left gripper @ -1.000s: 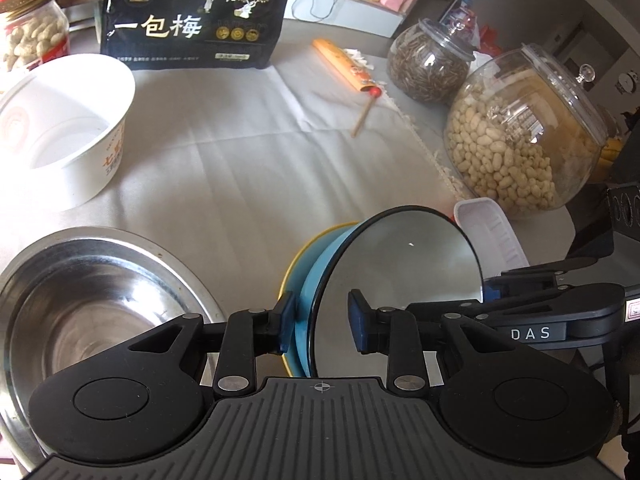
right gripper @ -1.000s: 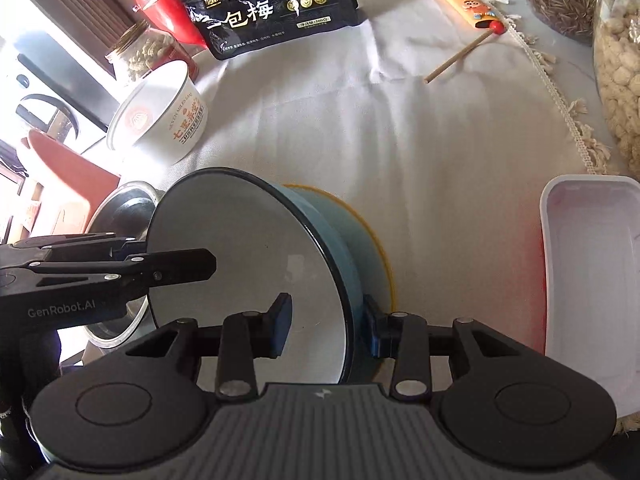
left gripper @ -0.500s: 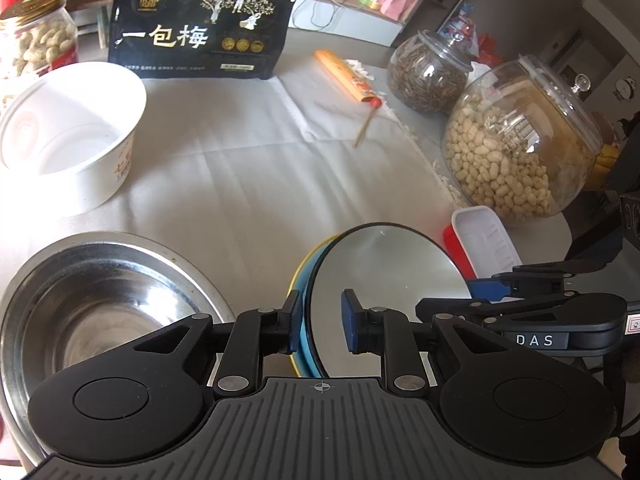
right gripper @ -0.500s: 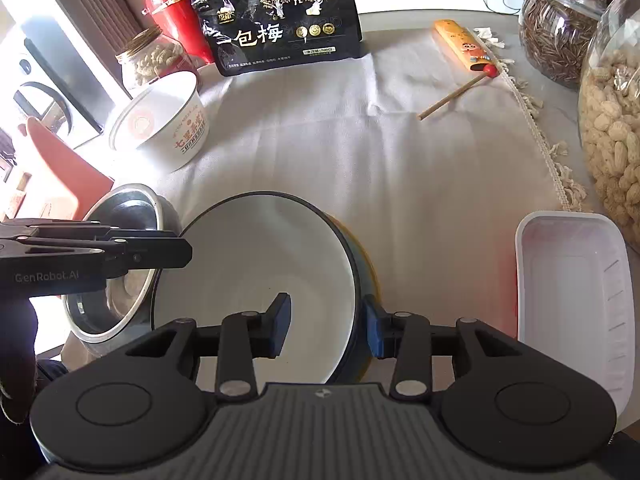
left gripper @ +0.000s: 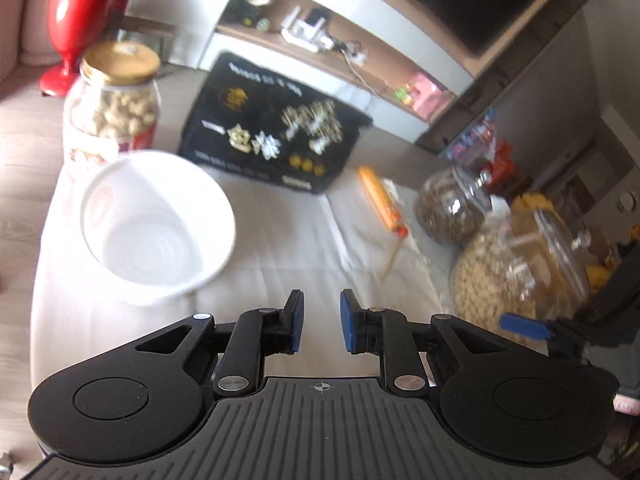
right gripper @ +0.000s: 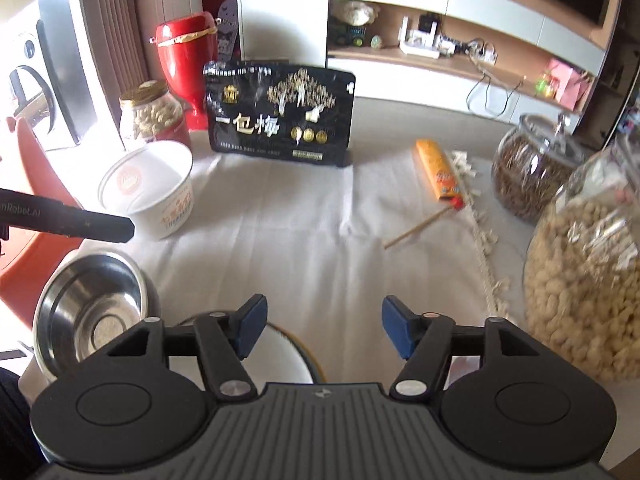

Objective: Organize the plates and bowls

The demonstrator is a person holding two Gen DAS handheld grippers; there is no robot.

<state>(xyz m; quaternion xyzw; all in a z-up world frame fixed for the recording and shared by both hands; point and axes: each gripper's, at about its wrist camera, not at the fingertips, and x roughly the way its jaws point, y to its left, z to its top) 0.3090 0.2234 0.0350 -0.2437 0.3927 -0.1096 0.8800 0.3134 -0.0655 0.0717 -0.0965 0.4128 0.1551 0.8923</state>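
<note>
The white bowl point(right gripper: 150, 188) stood on the tablecloth point(right gripper: 304, 248) near the far left, in front of the peanut jar point(right gripper: 152, 114), with the steel bowl point(right gripper: 90, 308) nearer us. We saw only a plate's rim point(right gripper: 294, 356) under our right gripper point(right gripper: 322, 330), whose fingers were wide apart and empty. Our left gripper point(left gripper: 320, 322) had a narrow gap and held nothing.

2 wrist fisheyes look forward, down over table; both share white bowl point(left gripper: 158, 226) point(right gripper: 150, 188), black bag point(left gripper: 272, 140) point(right gripper: 280, 114).
</note>
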